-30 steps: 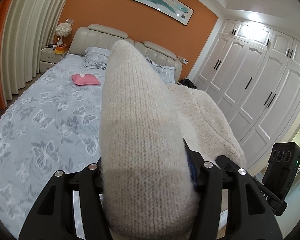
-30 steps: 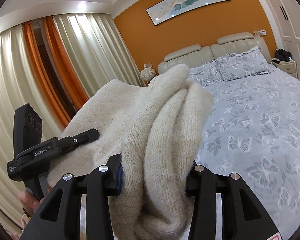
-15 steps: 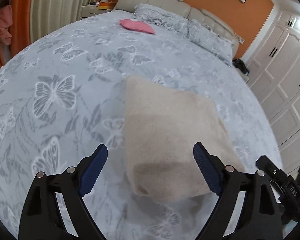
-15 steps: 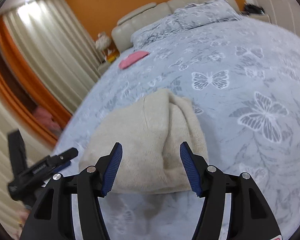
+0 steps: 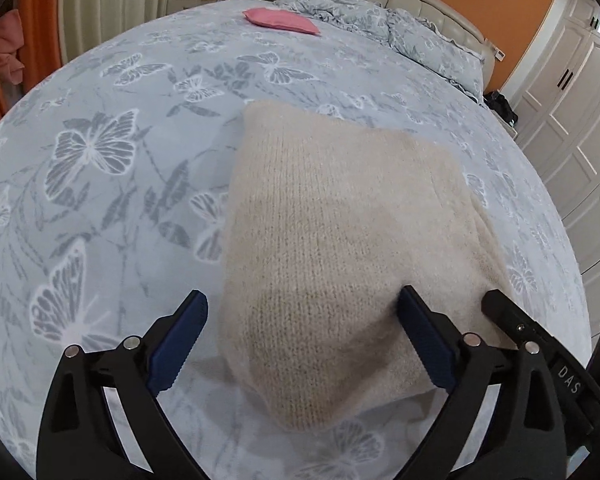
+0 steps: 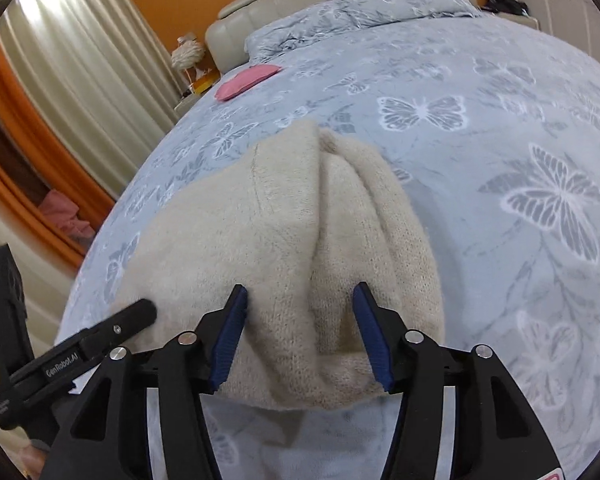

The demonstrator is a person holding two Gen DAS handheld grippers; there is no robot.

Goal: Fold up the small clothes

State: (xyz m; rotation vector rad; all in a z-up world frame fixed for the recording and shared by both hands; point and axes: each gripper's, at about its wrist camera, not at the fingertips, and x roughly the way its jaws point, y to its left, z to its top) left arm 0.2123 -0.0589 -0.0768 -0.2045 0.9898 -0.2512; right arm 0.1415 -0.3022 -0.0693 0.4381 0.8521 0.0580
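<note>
A cream knitted garment (image 5: 340,240) lies folded on the bed; it also shows in the right wrist view (image 6: 300,240). My left gripper (image 5: 300,332) is open, its blue pads on either side of the garment's near corner, a little above it. My right gripper (image 6: 300,328) is open too, its pads straddling the near edge of the bundle where two folded layers meet. The right gripper's finger (image 5: 516,328) shows at the left wrist view's right edge, and the left gripper's finger (image 6: 100,332) shows at the right wrist view's left.
The bed has a grey butterfly-print cover (image 5: 120,160). A pink pouch (image 5: 280,20) lies near the pillows (image 5: 380,20) and headboard. Curtains (image 6: 80,60) and a nightstand stand on one side, white wardrobes (image 5: 580,100) on the other.
One second ago both grippers were shut on the raised garment. They lowered it onto the bed and opened; since half a second ago both have moved closer to it.
</note>
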